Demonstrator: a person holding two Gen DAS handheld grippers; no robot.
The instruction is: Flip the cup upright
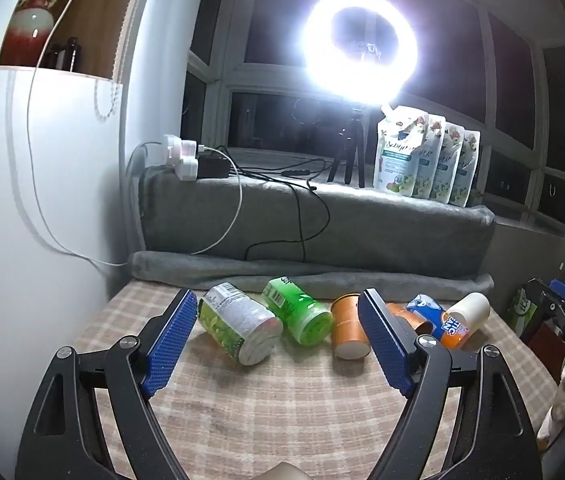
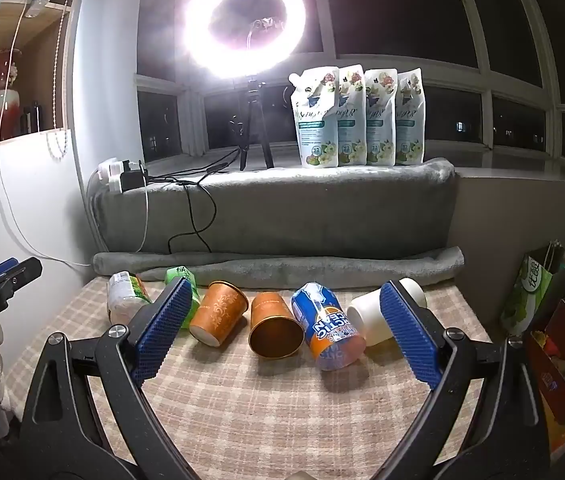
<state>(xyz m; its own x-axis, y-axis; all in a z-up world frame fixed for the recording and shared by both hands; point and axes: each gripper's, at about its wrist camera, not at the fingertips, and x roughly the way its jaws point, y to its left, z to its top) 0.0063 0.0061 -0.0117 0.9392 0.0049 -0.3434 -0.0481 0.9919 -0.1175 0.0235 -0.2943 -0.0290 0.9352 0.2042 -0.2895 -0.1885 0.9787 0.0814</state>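
Several cups lie on their sides in a row on the checked tablecloth (image 2: 274,412). From the left: a white-green cup (image 1: 238,326), a green cup (image 1: 300,310), a patterned orange cup (image 2: 218,314), a plain orange cup (image 2: 274,330) with its mouth toward me, a blue-orange cup (image 2: 328,330) and a white cup (image 2: 370,314). My left gripper (image 1: 278,344) is open and empty, in front of the left cups. My right gripper (image 2: 286,332) is open and empty, in front of the orange and blue cups. Its finger hides part of the white cup.
A rolled grey blanket (image 2: 282,266) and a grey-covered ledge (image 2: 274,208) stand behind the cups, with a ring light (image 2: 244,20), refill pouches (image 2: 356,118) and a power strip with cables (image 2: 122,174). A white cabinet (image 1: 38,200) is left. Bags and boxes (image 2: 542,320) are right.
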